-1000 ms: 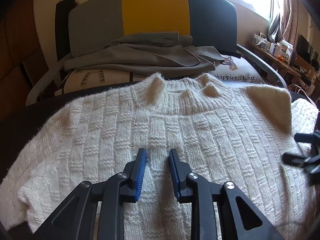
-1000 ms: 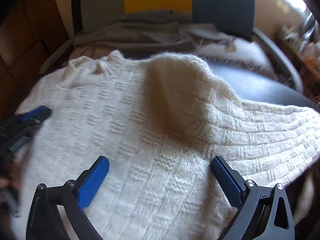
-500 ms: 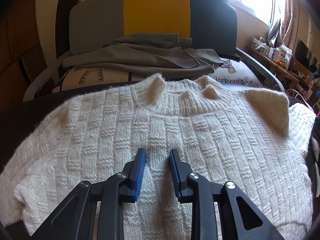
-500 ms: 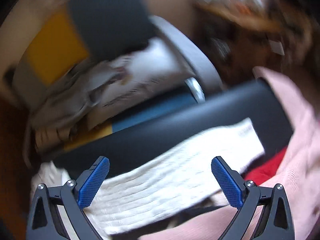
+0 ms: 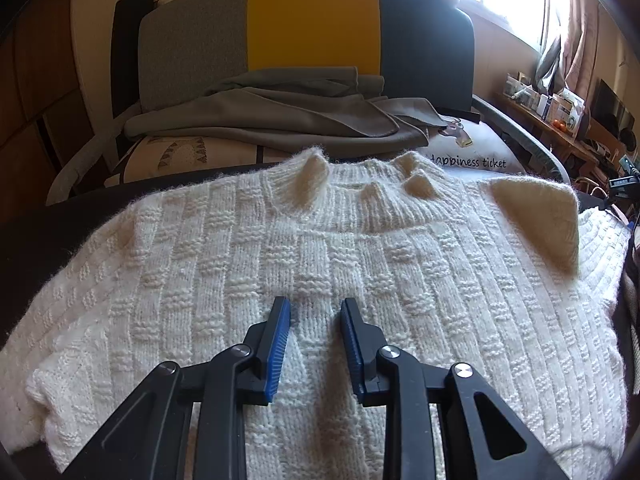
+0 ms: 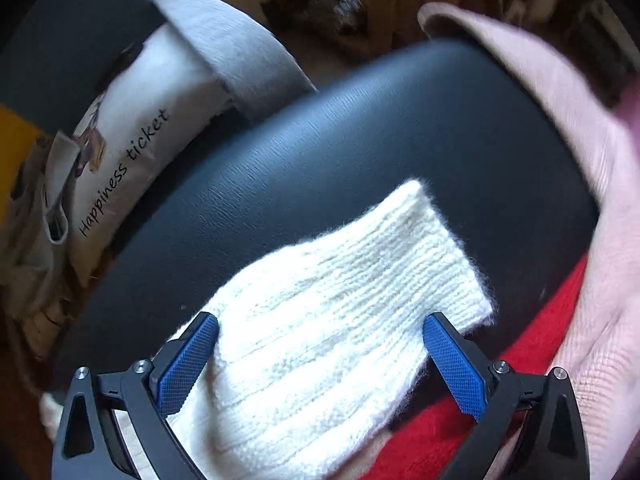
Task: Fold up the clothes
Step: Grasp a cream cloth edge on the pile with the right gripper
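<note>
— While the white sweater (image 5: 320,264) lies spread face-up on the dark padded surface (image 6: 360,128), which step would you say is in hand?

— The first sleeve fold, I judge. The right gripper (image 6: 320,356) has its jaws spread wide, one on either side of the sleeve cuff (image 6: 360,280), with nothing pinched yet. The left gripper (image 5: 316,320) sits over the chest, jaws parted a little, holding nothing; whether its tips touch the knit I cannot tell.

— What does the next move call for?

— Closing the right jaws on the cuff, then carrying it across toward the left gripper, which could pin the body meanwhile.

— And the edges?

— Ahead of the right gripper the cuff's end stops short of the surface rim. Just right of its right finger lie a red garment (image 6: 480,412) and a pink cloth (image 6: 592,240), close enough to snag.

— Room to move?

— Beyond the collar (image 5: 360,196), ahead of the left gripper, a grey blanket (image 5: 280,116) and printed cushion (image 5: 472,156) crowd in. Inward over the sweater is freest.
</note>
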A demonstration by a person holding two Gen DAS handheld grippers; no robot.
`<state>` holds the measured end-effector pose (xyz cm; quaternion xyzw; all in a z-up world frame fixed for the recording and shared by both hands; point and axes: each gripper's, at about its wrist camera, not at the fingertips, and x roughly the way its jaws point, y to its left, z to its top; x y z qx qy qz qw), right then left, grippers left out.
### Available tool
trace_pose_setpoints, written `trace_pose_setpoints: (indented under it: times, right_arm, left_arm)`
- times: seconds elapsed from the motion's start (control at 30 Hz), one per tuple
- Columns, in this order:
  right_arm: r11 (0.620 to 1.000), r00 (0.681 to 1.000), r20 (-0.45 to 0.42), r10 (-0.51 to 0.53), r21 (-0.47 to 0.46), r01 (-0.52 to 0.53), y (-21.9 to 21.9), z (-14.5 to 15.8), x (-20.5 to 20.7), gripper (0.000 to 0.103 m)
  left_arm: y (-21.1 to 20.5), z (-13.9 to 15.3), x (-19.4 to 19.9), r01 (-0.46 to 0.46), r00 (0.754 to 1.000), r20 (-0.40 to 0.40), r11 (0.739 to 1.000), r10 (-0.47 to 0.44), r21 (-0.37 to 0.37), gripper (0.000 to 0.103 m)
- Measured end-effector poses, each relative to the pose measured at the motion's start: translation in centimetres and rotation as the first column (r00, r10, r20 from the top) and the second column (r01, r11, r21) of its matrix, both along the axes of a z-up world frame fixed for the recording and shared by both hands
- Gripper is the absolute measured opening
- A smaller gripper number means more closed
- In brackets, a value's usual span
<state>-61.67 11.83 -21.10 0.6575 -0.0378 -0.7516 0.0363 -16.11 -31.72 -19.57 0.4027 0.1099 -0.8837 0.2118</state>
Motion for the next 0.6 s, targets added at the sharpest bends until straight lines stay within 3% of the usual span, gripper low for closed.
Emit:
trace_pose_setpoints:
  times: [0.07,0.1,0.17,0.23,0.4,0.5,0.6]
  right_arm:
    - [0.999,0.999,-0.04,0.025,0.028,-0.024,-0.6,0.6,0.3,0.074]
    - [0.999,0.998,-0.059,0.035,0.036,-0.033,-0.9,0.9,0.5,0.066]
    - [0.999,0.993,-0.106,0.046,0.031,-0.043,-1.4,1.7,1.0,0.023]
    - [0.997,0.987,-0.145,0.071,0.037,-0.067,-2.2,2.5,1.7,0.018]
    - [0.991,0.954,-0.268,0.133,0.036,-0.128,-5.3,6.1,4.2,0.017]
    - [0.971,0.912,-0.339,0.23,0.02,-0.237,-9.2,9.2,7.5,0.017]
    - [0.93,0.87,-0.383,0.309,-0.068,-0.36,-13.5,12.3,12.8,0.017]
  left_arm:
    - [0.0,0.0,0.0,0.0,1.0,0.0,1.0,0.0,0.0,0.026]
    - [0.0,0.0,0.0,0.0,1.0,-0.001,1.0,0.0,0.0,0.026]
    - [-0.1,0.0,0.0,0.0,1.0,-0.002,1.0,0.0,0.001,0.026]
    - [0.0,0.0,0.0,-0.001,1.0,-0.003,1.0,0.001,0.002,0.026]
    - [-0.3,0.0,0.1,-0.001,1.0,-0.011,1.0,0.001,0.013,0.027]
    - [-0.6,0.0,0.2,-0.003,1.0,-0.019,1.0,0.003,0.027,0.027]
    - [-0.7,0.0,0.2,-0.003,1.0,-0.023,0.999,0.004,0.035,0.027]
